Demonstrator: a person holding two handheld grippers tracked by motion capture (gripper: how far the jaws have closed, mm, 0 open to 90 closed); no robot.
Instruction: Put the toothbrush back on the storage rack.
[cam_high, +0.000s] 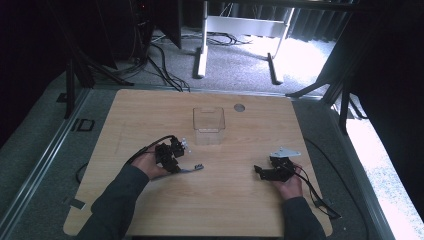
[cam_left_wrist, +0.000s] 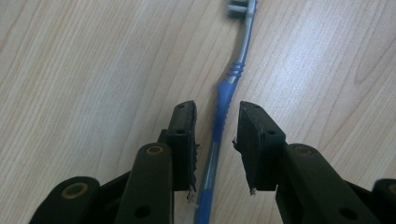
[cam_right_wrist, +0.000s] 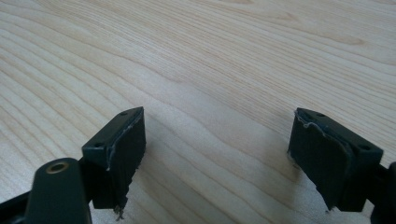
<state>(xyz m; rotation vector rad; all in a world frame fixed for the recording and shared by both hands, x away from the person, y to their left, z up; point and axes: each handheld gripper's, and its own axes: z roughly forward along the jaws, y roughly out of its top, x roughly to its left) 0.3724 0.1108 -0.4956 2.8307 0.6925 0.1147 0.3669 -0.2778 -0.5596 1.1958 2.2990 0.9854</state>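
1. We see the left gripper (cam_left_wrist: 215, 123) low over the table (cam_high: 240, 210), 2 jaws straddling the blue toothbrush (cam_left_wrist: 223, 105) handle, gaps on both sides, not clamped.
2. Toothbrush lies flat, lower left of centre in the high view, head toward the frame's centre.
3. Right gripper (cam_right_wrist: 217, 135) at lower right, jaws wide apart over bare wood.
4. Clear plastic box (cam_high: 209, 125) upper centre, apart from both.

Clear box (cam_high: 209, 125) stands mid-table (cam_high: 240, 210) – only obstacle; bare wood btwn grippers, w/ open passage all round.
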